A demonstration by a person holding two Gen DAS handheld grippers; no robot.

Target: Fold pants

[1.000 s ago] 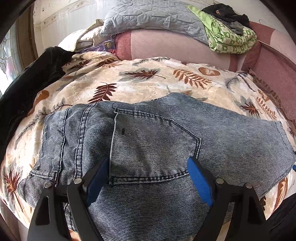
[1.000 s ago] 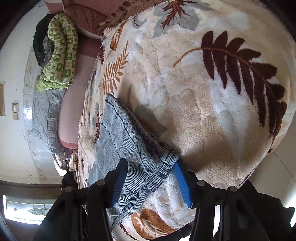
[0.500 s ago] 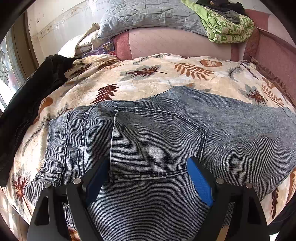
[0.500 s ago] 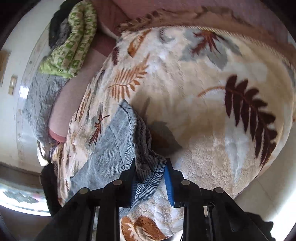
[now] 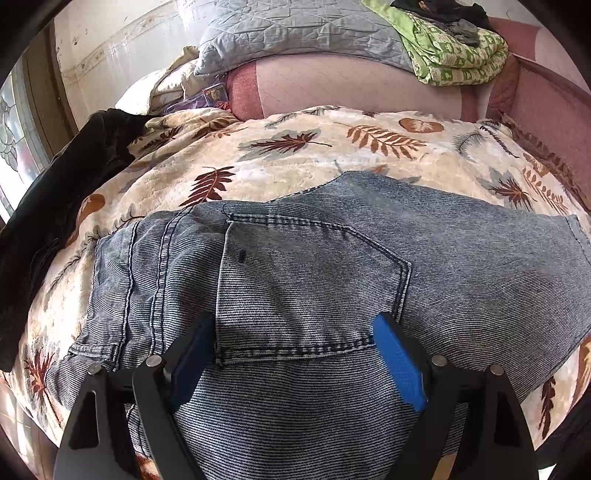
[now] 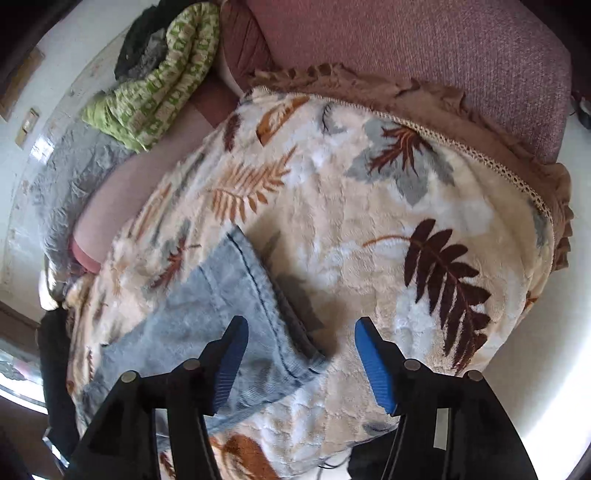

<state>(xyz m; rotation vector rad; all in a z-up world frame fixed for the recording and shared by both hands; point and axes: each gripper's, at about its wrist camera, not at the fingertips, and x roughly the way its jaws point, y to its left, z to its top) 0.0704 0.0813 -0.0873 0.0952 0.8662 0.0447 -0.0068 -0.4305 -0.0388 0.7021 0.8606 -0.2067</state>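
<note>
Grey-blue jeans lie flat, back pocket up, on a cream blanket with a leaf print. My left gripper stands wide open over the pocket's lower part, one blue pad on each side, with the denim bulging between them but not pinched. In the right wrist view the leg's hem rests on the blanket. My right gripper hovers above the hem's corner. Its jaws are opening and the pads are clear of the cloth.
A black garment lies along the blanket's left edge. A grey quilted pillow and a green patterned bundle sit on the pink sofa back. The sofa arm borders the blanket on the right.
The right gripper pinched the hem half a second ago, then let it go, rose and rolled; the hem dropped back on the blanket. The left gripper stayed put.
</note>
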